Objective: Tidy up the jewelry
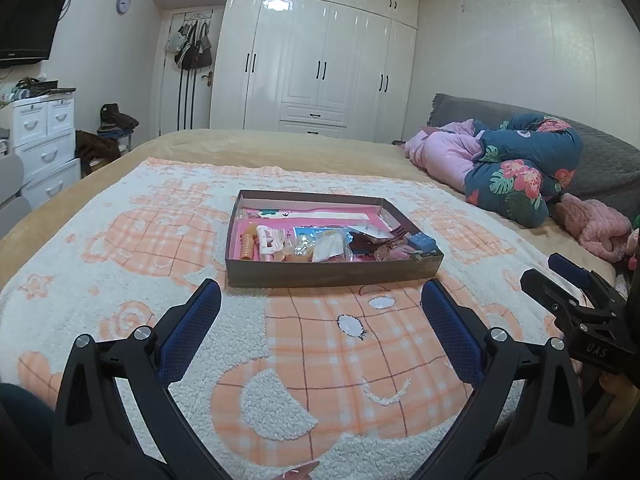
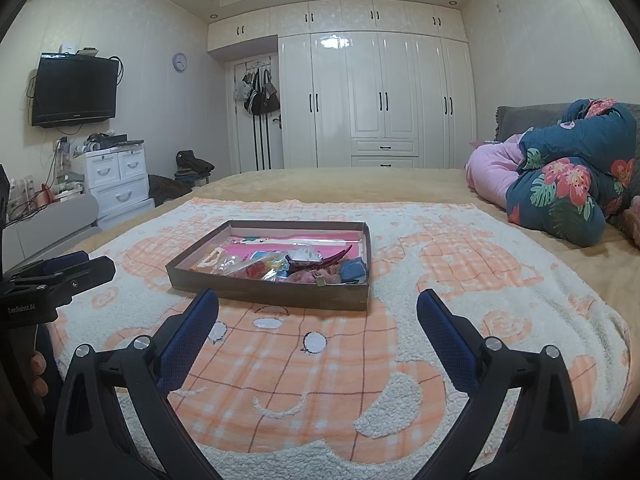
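A shallow brown box (image 1: 320, 274) with a pink floor sits on the orange-and-white blanket (image 1: 340, 360) on the bed. It holds jewelry and hair things: an orange coil (image 1: 248, 245), a white claw clip (image 1: 269, 242), small plastic bags (image 1: 326, 246), a blue piece (image 1: 423, 242). In the right wrist view the box (image 2: 276, 298) also shows a dark red hair clip (image 2: 320, 262). My left gripper (image 1: 320, 300) is open and empty, just short of the box. My right gripper (image 2: 318, 308) is open and empty, near the box's front wall. The right gripper also shows at the right edge in the left wrist view (image 1: 576, 288).
A rolled floral quilt (image 1: 524, 168) and pink bedding (image 1: 444, 152) lie at the bed's right. White wardrobes (image 1: 320, 64) fill the far wall. A white drawer unit (image 2: 116, 180) and a wall TV (image 2: 74, 90) stand at the left.
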